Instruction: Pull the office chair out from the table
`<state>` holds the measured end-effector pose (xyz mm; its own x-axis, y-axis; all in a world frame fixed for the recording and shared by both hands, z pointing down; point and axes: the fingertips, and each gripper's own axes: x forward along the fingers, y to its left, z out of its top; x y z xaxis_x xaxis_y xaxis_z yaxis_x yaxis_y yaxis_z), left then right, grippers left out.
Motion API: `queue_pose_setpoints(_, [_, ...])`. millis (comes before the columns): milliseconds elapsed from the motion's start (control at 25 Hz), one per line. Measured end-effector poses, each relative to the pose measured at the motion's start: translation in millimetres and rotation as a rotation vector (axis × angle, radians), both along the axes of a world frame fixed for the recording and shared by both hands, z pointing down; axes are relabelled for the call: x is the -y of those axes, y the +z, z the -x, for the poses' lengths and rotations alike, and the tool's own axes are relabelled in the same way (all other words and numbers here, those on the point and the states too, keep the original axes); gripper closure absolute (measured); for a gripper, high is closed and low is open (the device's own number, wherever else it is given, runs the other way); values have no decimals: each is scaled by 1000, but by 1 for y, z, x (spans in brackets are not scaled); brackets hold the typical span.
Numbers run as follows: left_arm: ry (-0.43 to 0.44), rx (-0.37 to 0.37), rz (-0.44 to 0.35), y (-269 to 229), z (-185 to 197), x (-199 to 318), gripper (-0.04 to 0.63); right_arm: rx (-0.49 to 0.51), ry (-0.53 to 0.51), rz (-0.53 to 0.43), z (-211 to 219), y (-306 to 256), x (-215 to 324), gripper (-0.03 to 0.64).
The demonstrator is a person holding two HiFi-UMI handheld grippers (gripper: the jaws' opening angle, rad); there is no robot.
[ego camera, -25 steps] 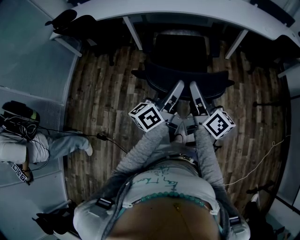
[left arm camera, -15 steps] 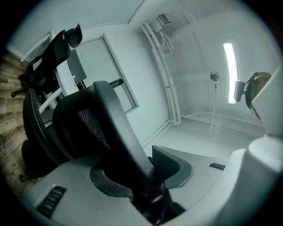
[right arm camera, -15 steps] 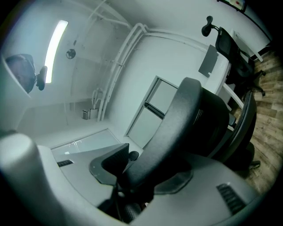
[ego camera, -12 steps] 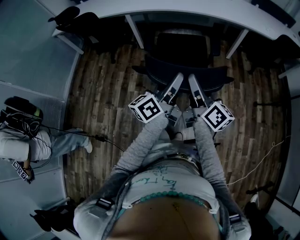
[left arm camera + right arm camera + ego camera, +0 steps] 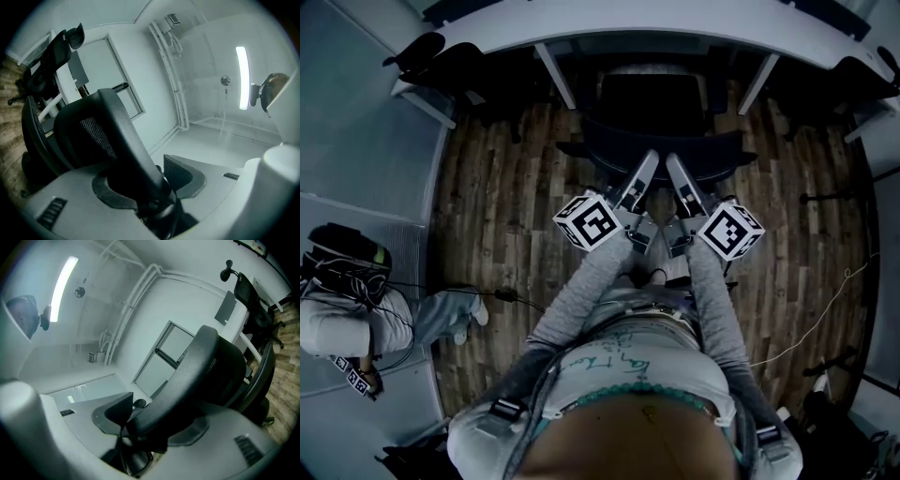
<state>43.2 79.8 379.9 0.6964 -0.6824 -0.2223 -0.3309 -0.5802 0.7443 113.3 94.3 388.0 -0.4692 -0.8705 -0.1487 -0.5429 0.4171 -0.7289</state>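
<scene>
Wood floor under head view; shows chair tucked at table, with left gripper and right gripper astride its back rim for pulling. From left gripper view, just opened, with rim loose between jaws. From right gripper view, likewise.

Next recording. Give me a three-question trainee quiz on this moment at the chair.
1. True or false: the backrest of the office chair passes between the jaws of both the left hand-held gripper and the right hand-held gripper.
2. Pick one: the floor under that chair is A) carpet, B) wood planks, C) tile.
3. Fill in: another person sits at the head view's ___ edge.
Key: 1 true; both grippers' jaws have just been opening, backrest between them. 2 B. 3 left.
</scene>
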Motion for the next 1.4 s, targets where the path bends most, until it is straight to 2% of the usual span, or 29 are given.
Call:
queue_pose_setpoints(320, [22,60,4,5,6,-6,393,-40,6,24,1,6,-6,377])
queue_pose_setpoints(720, [36,79,8,8,15,-15,376,-82,57,33,-2,9,-19,357])
queue_pose_setpoints(1000, [50,95,9,17,29,-32,376,-215,96,27,6,18,-42,359])
queue_pose_setpoints(1160, [66,114,-4,20,36,-38,376,-248,100,27,14,23,-47,359])
queue_pose_setpoints(1400, [94,189,-36,26,46,-52,376,-330,93,38,30,32,-62,359])
